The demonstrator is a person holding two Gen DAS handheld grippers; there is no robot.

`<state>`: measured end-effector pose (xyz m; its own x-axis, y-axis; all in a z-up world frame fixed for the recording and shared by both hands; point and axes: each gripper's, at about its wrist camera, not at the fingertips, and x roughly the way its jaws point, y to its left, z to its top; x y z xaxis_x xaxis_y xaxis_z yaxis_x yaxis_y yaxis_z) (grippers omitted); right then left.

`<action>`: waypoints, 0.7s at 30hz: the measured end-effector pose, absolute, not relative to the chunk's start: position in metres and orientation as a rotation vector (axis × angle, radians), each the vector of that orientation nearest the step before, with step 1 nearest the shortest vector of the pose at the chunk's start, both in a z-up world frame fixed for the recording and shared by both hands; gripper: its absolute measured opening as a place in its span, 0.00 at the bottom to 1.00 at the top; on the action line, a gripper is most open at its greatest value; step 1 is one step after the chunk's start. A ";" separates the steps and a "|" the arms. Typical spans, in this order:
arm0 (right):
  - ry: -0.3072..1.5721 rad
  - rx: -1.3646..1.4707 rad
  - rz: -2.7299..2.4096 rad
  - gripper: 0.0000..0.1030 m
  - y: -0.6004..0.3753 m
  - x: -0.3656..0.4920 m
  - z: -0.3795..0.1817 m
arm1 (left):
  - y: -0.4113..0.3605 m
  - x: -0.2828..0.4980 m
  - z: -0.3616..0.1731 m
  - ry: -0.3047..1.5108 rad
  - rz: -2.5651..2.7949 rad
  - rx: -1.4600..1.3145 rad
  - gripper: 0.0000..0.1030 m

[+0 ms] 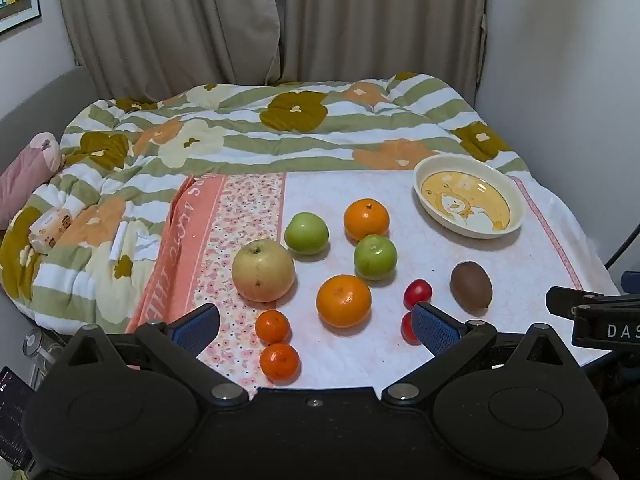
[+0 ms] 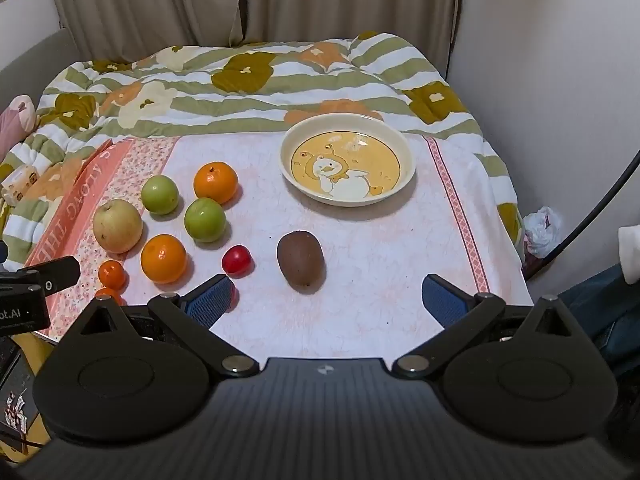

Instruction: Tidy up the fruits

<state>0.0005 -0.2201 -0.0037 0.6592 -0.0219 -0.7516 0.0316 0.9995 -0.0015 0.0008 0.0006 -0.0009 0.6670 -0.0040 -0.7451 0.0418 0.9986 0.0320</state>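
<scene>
Fruit lies loose on a white and pink cloth (image 1: 360, 192) (image 2: 380, 280). There is a yellowish apple (image 1: 263, 270) (image 2: 117, 226), two green apples (image 1: 306, 233) (image 1: 375, 256), two oranges (image 1: 366, 219) (image 1: 343, 301), two small mandarins (image 1: 273, 326) (image 1: 279, 362), two red cherry tomatoes (image 1: 417, 293) (image 1: 408, 327) and a brown kiwi (image 1: 471, 286) (image 2: 300, 257). A cream plate (image 1: 424, 196) (image 2: 406, 160) with a duck picture stands empty at the back right. My left gripper (image 1: 316, 326) hangs open above the front fruit. My right gripper (image 2: 326, 296) is open just in front of the kiwi.
The cloth covers a surface in front of a bed with a striped floral quilt (image 1: 240, 128). Curtains (image 1: 280, 20) hang behind, and a wall (image 2: 560, 60) is close on the right. A tissue pack (image 1: 50, 228) lies on the quilt at the left.
</scene>
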 end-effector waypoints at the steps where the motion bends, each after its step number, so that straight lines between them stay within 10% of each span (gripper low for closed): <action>1: 0.855 0.012 -0.031 1.00 -0.220 0.001 -0.004 | 0.001 0.001 -0.001 0.844 -0.027 0.047 1.00; 21: 0.849 0.014 -0.026 1.00 -0.220 -0.001 -0.001 | -0.002 0.000 0.004 0.812 -0.023 0.075 1.00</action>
<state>-0.0010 -0.2198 -0.0012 0.6604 -0.0173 -0.7507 0.0286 0.9996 0.0021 -0.0003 -0.0024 0.0036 0.6878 0.0081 -0.7259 0.0495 0.9971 0.0581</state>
